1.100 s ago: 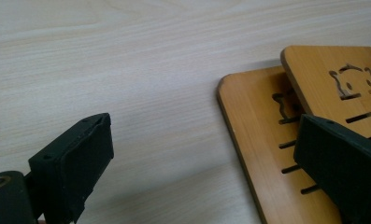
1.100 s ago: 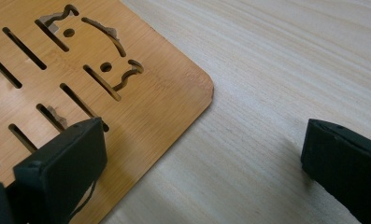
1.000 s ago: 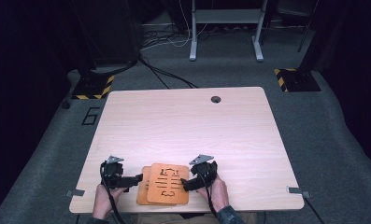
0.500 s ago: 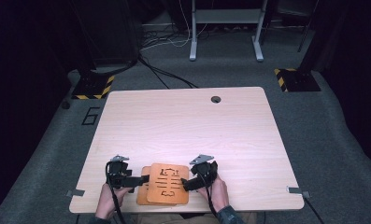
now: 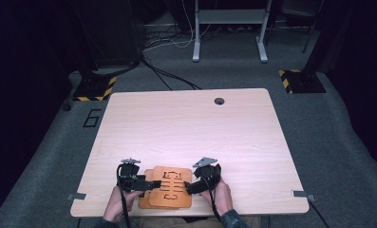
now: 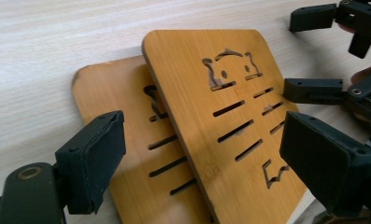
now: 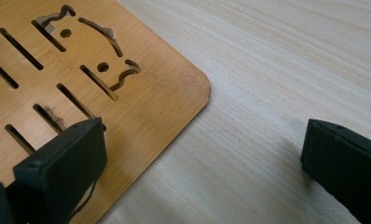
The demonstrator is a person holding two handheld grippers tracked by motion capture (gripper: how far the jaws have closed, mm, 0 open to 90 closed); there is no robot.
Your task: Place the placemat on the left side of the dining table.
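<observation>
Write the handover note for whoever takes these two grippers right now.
Left gripper: jaws apart, just been closing, astride the stacked boards' edge, not clamped.
Right gripper: open, one jaw over the top board's corner, the other over bare table.
Things: top board lies skewed on the lower board, near the table's front edge.
Done: nothing gripped.
Left: probably grip the boards and separate or align them.
</observation>
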